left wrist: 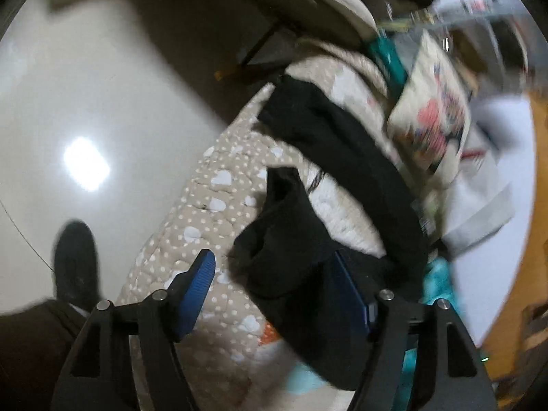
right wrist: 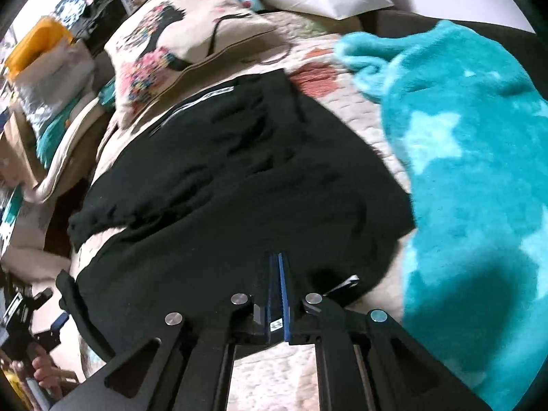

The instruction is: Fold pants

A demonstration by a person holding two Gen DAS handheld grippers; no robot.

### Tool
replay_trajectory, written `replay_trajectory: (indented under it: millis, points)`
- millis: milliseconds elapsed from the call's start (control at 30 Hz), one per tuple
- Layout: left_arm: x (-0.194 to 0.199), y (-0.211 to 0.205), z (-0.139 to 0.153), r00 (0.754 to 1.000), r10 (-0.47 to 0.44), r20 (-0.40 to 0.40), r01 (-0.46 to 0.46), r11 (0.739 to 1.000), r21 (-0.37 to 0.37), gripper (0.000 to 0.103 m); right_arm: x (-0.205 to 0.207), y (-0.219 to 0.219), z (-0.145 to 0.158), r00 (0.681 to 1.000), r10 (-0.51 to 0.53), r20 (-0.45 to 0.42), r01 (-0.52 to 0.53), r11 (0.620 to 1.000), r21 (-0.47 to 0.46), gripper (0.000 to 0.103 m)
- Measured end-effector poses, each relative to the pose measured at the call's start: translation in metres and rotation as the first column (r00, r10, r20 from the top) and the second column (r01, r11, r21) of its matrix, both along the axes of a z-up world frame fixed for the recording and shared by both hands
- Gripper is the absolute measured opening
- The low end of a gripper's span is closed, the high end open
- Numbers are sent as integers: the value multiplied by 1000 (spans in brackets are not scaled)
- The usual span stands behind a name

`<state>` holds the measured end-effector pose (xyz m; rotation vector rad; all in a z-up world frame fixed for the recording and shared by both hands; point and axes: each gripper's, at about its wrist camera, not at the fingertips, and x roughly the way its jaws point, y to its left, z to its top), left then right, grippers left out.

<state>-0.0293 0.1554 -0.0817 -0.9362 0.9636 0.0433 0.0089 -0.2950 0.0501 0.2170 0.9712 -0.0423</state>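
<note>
Black pants lie on a beige quilt printed with white dots and white cloud shapes. Beside the pants, a cream cushion carries a black figure with pink and multicoloured flowers. On the other side of the pants, a turquoise fleece blanket bears pale star shapes. The quilt near the blanket shows a terracotta patch. The left tongs and the right tongs are black with blue pads. The floor beside the quilt is glossy off-white.
</note>
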Motion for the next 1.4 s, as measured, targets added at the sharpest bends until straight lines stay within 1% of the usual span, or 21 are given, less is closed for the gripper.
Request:
replay_trajectory:
  millis: [67,100,133,167,233,367,400,433,500,600,667,733,833,900,967,1033,1100,1167,1233,1333,1400]
  points:
    - [12,-24,-5,990,-93,-107,107,984,141,52,1,4,-3,1000,14,-6,-14,1000,-5,7]
    - [11,-29,-3,989,-98,-114,118,976,183,46,1,5,-5,1000,19,-10,-19,1000,-8,7]
    - [8,-32,3,990,-96,-108,117,971,209,24,2,6,-6,1000,24,-12,-24,1000,-13,7]
    - [6,-32,5,988,-107,-111,128,970,206,11,1,6,-6,1000,25,-13,-25,999,-19,7]
    - [-3,-31,9,987,-103,-124,127,971,203,10,1,5,-5,1000,21,-7,-21,999,-27,7]
    - [-33,-21,-1,966,-29,-257,82,976,200,11,3,2,4,1000,2,-2,-2,1000,-23,7]
    - [-38,-20,-2,963,-18,-270,77,975,210,18,3,2,7,1000,-4,-4,4,1000,-18,7]
    - [-42,-20,-1,960,-4,-281,71,971,230,31,6,1,10,1000,-9,-8,9,1000,-8,7]
    - [-45,-16,3,955,27,-297,54,963,263,43,12,0,18,1000,-12,-18,12,1000,24,7]
    - [-47,-10,17,957,41,-289,37,965,259,43,30,1,35,1000,11,-29,-10,999,35,7]
    - [-45,-6,33,968,51,-245,28,951,309,43,46,4,49,999,38,-25,-38,999,11,14]
    - [-37,-9,48,978,34,-204,44,929,367,45,64,4,61,997,74,-19,-74,997,-5,40]
    - [-6,-10,64,986,-49,-162,115,898,425,51,96,7,77,988,149,43,-146,987,-64,67]
    - [23,-4,66,983,-106,-147,160,888,431,52,116,10,77,976,212,50,-206,974,-99,79]
    - [61,8,58,983,-125,-136,171,891,420,52,143,11,70,968,252,14,-248,960,-131,79]
    - [87,23,45,985,-112,-134,156,909,385,52,167,11,62,961,275,-17,-275,951,-141,79]
    - [114,41,24,983,-94,-158,135,953,272,52,190,12,54,956,290,-37,-292,942,-163,79]
    - [141,53,9,981,-102,-164,130,976,172,52,212,17,47,944,324,-60,-330,924,-193,79]
    - [162,54,5,978,-141,-157,168,971,172,53,231,28,39,925,369,-86,-379,894,-238,79]
    - [197,57,-1,974,-183,-132,211,944,252,58,255,51,24,880,452,-146,-474,832,-288,79]
    - [210,65,-8,975,-192,-113,214,944,249,65,267,68,13,845,505,-178,-535,787,-306,79]
